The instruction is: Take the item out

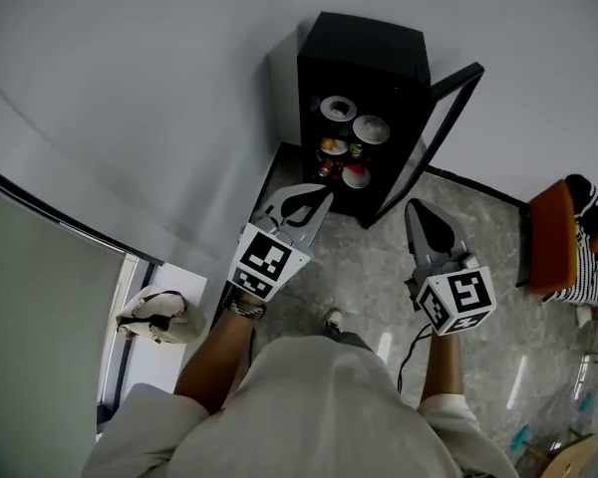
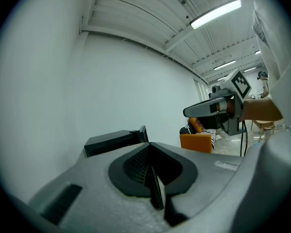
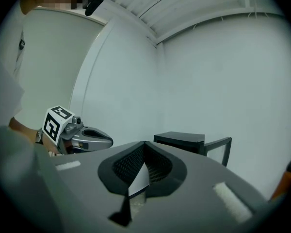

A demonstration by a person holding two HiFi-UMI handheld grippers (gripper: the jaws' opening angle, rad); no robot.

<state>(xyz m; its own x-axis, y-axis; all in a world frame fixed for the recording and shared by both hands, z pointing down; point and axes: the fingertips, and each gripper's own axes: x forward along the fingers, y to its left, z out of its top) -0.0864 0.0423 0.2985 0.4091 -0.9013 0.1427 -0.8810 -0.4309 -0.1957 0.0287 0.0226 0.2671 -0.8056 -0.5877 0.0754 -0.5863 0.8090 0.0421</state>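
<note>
A black mini fridge [image 1: 364, 68] stands against the white wall with its glass door [image 1: 439, 132] swung open to the right. On its shelves I see two white round-topped containers [image 1: 338, 109], some small cans [image 1: 331, 147] and a red and white item [image 1: 356, 175]. My left gripper [image 1: 322, 197] hangs just in front of the fridge's lower left, jaws shut and empty. My right gripper [image 1: 415, 210] is level with it, below the open door, also shut with nothing held. The fridge top [image 2: 114, 142] shows beyond the shut left gripper [image 2: 149, 143], and the fridge [image 3: 184, 141] beyond the shut right gripper [image 3: 144, 142].
An orange chair [image 1: 556, 239] with a striped cloth stands on the right on the stone floor. A pale bag [image 1: 157, 315] lies at lower left by a window frame. A black cable [image 1: 411, 352] trails on the floor near the person's feet.
</note>
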